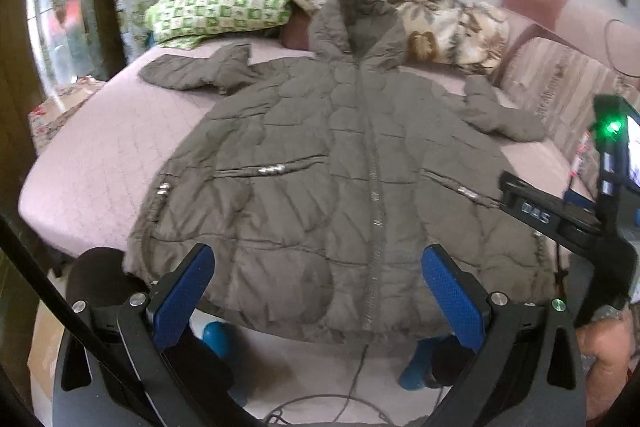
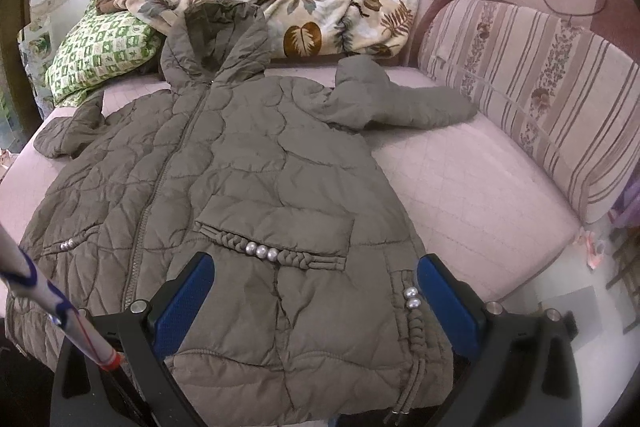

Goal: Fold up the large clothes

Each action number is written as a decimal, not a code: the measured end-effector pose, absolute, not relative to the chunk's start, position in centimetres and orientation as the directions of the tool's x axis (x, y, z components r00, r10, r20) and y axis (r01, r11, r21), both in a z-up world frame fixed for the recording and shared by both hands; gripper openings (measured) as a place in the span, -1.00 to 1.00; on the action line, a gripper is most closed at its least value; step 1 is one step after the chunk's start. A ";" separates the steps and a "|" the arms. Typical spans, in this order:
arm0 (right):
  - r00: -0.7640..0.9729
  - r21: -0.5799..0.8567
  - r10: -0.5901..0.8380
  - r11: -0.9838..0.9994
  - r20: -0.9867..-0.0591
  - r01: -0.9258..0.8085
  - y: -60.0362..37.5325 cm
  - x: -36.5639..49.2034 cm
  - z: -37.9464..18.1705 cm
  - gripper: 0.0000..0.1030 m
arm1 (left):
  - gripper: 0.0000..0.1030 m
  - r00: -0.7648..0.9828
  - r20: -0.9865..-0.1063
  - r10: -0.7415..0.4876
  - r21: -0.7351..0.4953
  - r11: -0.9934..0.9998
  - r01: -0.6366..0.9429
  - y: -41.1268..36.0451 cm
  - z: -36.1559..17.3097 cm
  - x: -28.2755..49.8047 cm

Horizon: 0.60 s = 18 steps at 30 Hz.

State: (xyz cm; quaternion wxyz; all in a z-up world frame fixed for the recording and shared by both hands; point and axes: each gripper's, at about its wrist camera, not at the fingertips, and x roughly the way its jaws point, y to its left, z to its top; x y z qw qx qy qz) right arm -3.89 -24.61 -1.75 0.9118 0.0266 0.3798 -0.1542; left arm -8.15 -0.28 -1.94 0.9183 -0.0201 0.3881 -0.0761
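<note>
A large grey-brown quilted hooded jacket (image 1: 332, 163) lies flat and zipped on a pink bed (image 1: 92, 163), hood toward the wall, both sleeves spread out, hem hanging over the near edge. My left gripper (image 1: 316, 291) hovers open over the hem, blue pads apart with nothing between them. In the right wrist view the same jacket (image 2: 240, 167) fills the middle, with a pearl-trimmed pocket (image 2: 276, 231). My right gripper (image 2: 316, 295) stands open above the jacket's lower right corner, holding nothing. The right gripper's body (image 1: 560, 215) shows at the right of the left wrist view.
A green checked pillow (image 1: 216, 7) and a leaf-print blanket (image 2: 312, 11) lie behind the hood. A striped sofa back cushion (image 2: 540, 99) lines the right side. Bare pink bed surface (image 2: 472, 195) lies right of the jacket. Cables and blue objects sit on the floor (image 1: 320, 367).
</note>
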 end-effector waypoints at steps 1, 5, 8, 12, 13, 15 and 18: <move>0.667 -0.072 -0.263 0.951 -0.697 0.300 -24.5 -4.0 -1.6 1.00 | 1.00 0.684 -0.707 -0.179 -0.107 0.983 0.147 -0.4 -1.9 -8.3; 0.675 -0.079 -0.273 0.950 -0.686 0.303 -24.3 -4.6 -0.9 1.00 | 1.00 0.682 -0.691 -0.239 -0.120 0.969 0.218 -1.8 -1.3 -9.5; 0.680 -0.075 -0.280 0.946 -0.678 0.314 -24.4 -5.2 -0.3 0.99 | 1.00 0.690 -0.675 -0.260 -0.125 0.963 0.240 -1.8 -0.8 -10.2; 0.686 -0.071 -0.286 0.943 -0.668 0.324 -24.3 -6.0 0.5 1.00 | 1.00 0.730 -0.635 -0.255 -0.131 0.966 0.224 -1.3 0.5 -11.2; 0.690 -0.071 -0.288 0.943 -0.664 0.325 -24.3 -6.2 0.8 0.99 | 1.00 0.744 -0.621 -0.246 -0.127 0.969 0.214 -1.1 1.0 -11.6; 0.696 -0.069 -0.290 0.942 -0.657 0.328 -24.2 -6.6 1.4 0.99 | 1.00 0.764 -0.599 -0.238 -0.128 0.971 0.202 -0.7 1.7 -12.2; 0.707 -0.065 -0.293 0.941 -0.644 0.331 -24.1 -7.2 2.5 0.99 | 1.00 0.792 -0.569 -0.220 -0.126 0.975 0.181 -0.1 2.8 -13.0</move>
